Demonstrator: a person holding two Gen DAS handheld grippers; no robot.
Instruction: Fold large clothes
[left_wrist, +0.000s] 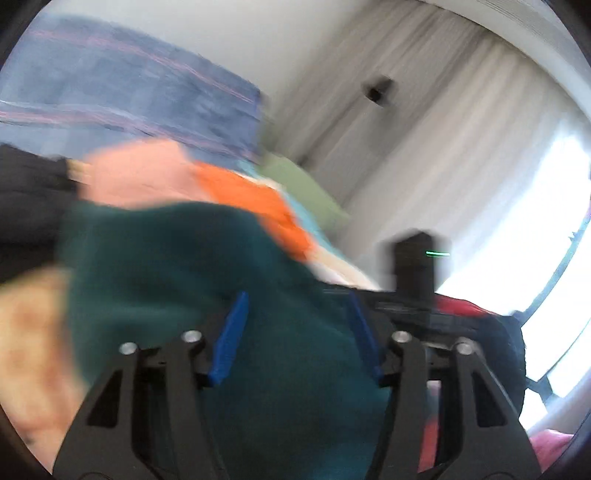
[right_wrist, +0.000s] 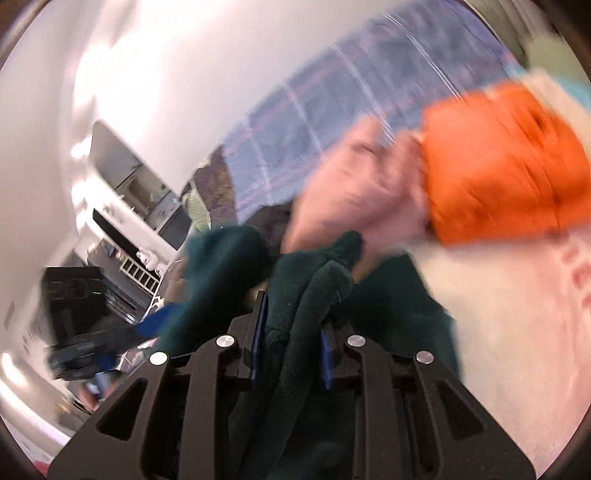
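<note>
Two grippers: right gripper (right_wrist: 291, 343) pinches the dark-green fleece (right_wrist: 303, 310) (bunched), left gripper (left_wrist: 297, 332) gapes wide.

Piled clothes (left_wrist: 236, 184) (pink, orange) crowd beyond the green fleece (left_wrist: 207, 266).

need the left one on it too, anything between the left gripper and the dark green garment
Nothing visible does. The left gripper is open with the dark green garment directly ahead between its fingers; the right gripper already clamps it.
</note>
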